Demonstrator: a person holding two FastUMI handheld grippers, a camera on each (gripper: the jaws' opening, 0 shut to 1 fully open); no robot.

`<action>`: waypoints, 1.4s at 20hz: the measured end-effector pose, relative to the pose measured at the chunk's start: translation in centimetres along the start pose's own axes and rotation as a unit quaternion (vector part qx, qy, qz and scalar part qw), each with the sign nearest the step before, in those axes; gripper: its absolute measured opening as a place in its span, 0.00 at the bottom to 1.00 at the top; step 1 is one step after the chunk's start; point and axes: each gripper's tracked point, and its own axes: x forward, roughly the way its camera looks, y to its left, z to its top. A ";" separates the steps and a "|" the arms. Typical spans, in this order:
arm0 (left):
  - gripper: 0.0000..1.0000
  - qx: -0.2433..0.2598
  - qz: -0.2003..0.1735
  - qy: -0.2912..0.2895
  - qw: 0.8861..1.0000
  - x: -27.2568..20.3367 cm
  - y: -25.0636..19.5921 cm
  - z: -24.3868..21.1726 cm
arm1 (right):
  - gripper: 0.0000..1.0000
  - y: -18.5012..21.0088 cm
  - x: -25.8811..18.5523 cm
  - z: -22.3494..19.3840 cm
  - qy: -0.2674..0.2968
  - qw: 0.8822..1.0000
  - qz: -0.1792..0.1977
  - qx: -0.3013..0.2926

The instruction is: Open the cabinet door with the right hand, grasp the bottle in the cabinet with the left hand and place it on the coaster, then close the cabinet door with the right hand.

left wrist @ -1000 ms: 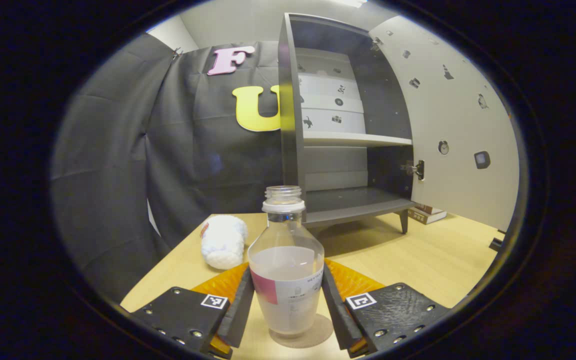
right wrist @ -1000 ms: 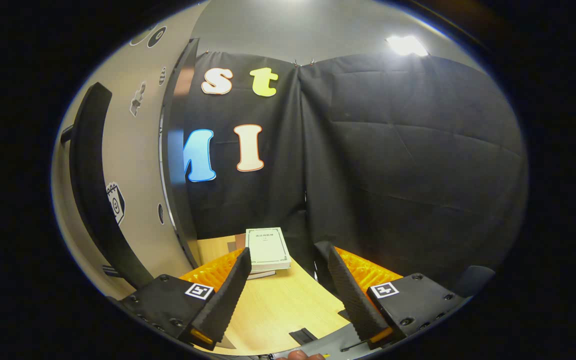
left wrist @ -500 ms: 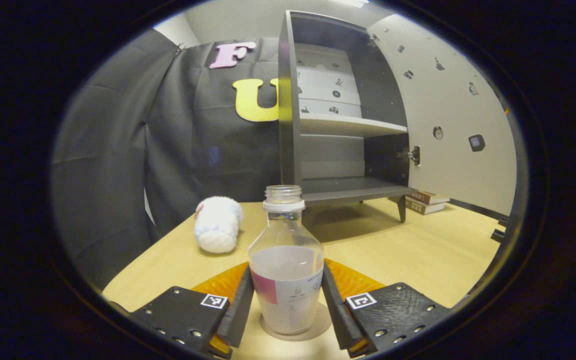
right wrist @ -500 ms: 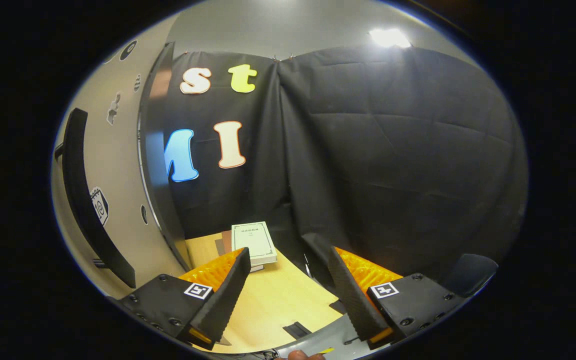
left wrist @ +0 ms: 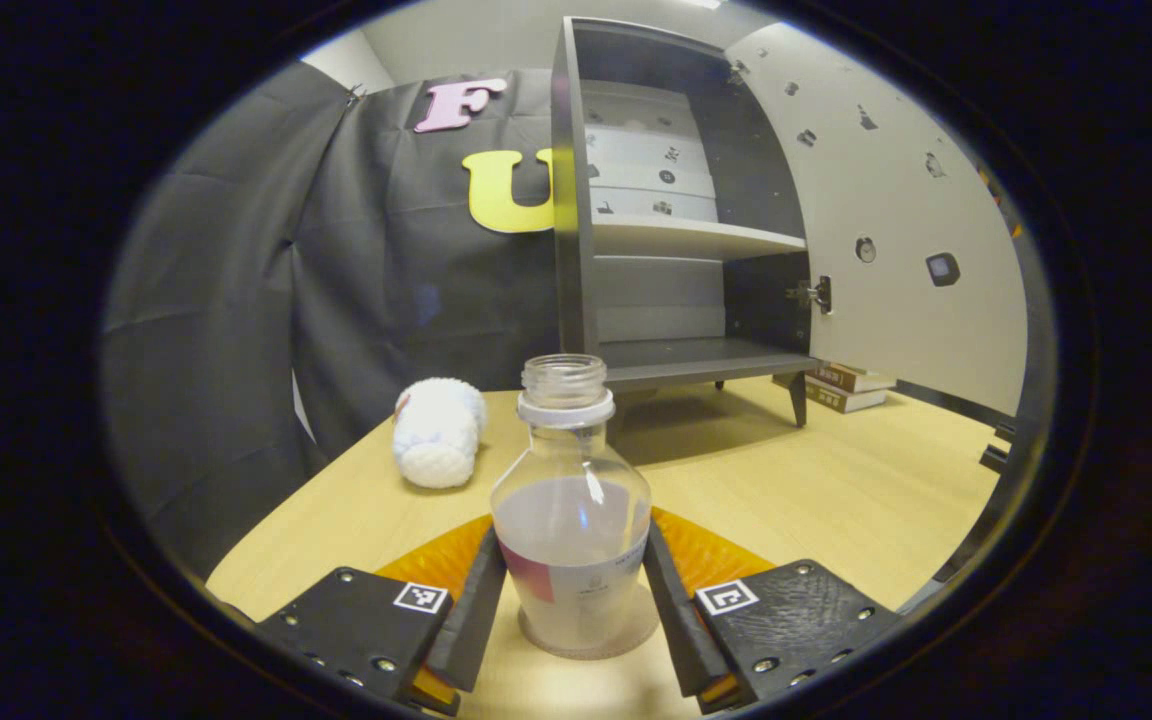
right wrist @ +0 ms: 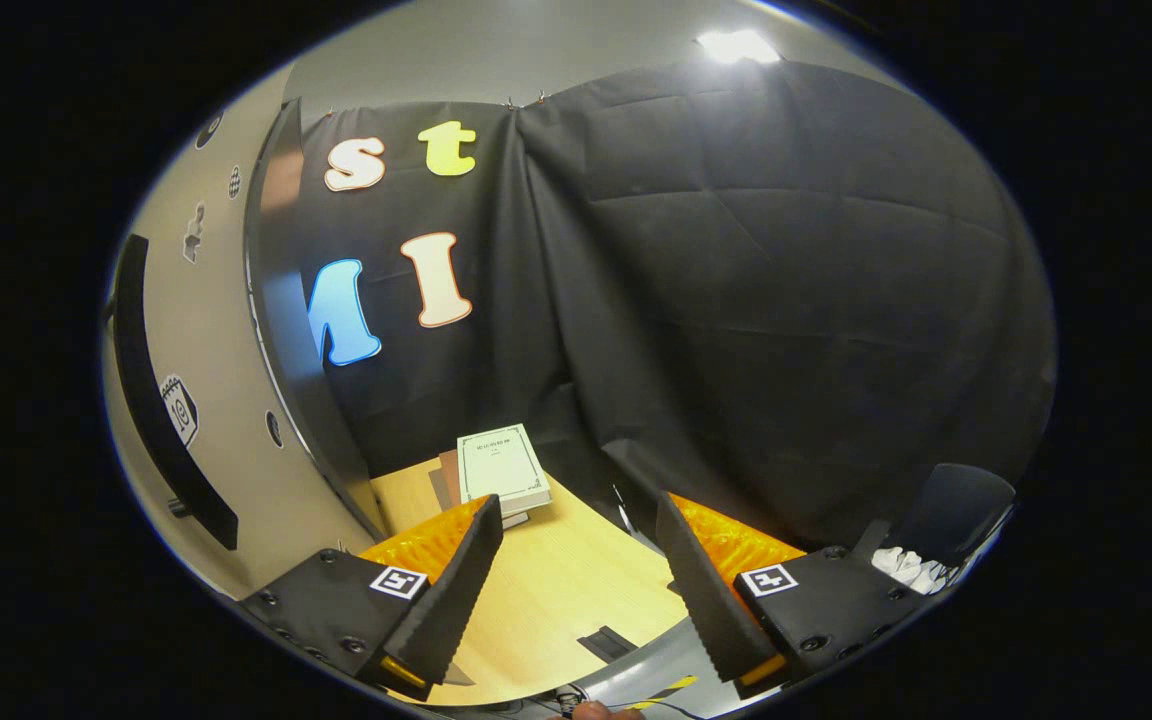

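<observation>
A clear bottle [left wrist: 572, 520] without a cap, partly full of cloudy liquid, stands upright on the round brown coaster [left wrist: 644, 632] on the table. My left gripper [left wrist: 574, 615] is shut on its lower body, one finger pressing each side. Behind it the dark cabinet [left wrist: 576, 200] stands with its shelves bare and its pale door [left wrist: 896, 220] swung wide to the right. In the right gripper view, my right gripper [right wrist: 576, 590] is open and holds nothing. The door's outer face [right wrist: 226, 440] with its dark bar handle [right wrist: 151, 400] lies to its left, apart from the fingers.
A white fluffy roll [left wrist: 436, 440] lies on the wooden table [left wrist: 836, 500] left of the cabinet. Stacked books [left wrist: 841, 385] sit behind the cabinet's right leg, also seen as books [right wrist: 501, 465] near the wall. A dark chair [right wrist: 956, 500] stands at the right.
The left gripper has come down with the bottle, and the bottle's base now rests on the coaster. The right gripper has turned to the right, so the door handle slid left in its view.
</observation>
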 end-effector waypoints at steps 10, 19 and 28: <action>0.90 0.002 0.008 -0.025 1.000 0.3 0.5 1.6 | 0.98 -1.7 0.0 -1.1 0.004 1.000 -0.005 0.022; 0.90 -0.004 0.059 -0.055 0.997 -0.4 1.7 4.2 | 0.98 -3.4 3.2 0.4 -0.014 0.999 -0.001 0.039; 0.89 -0.032 0.109 -0.102 0.988 -1.1 2.2 8.2 | 0.98 -2.7 4.3 3.3 -0.057 0.995 0.059 -0.062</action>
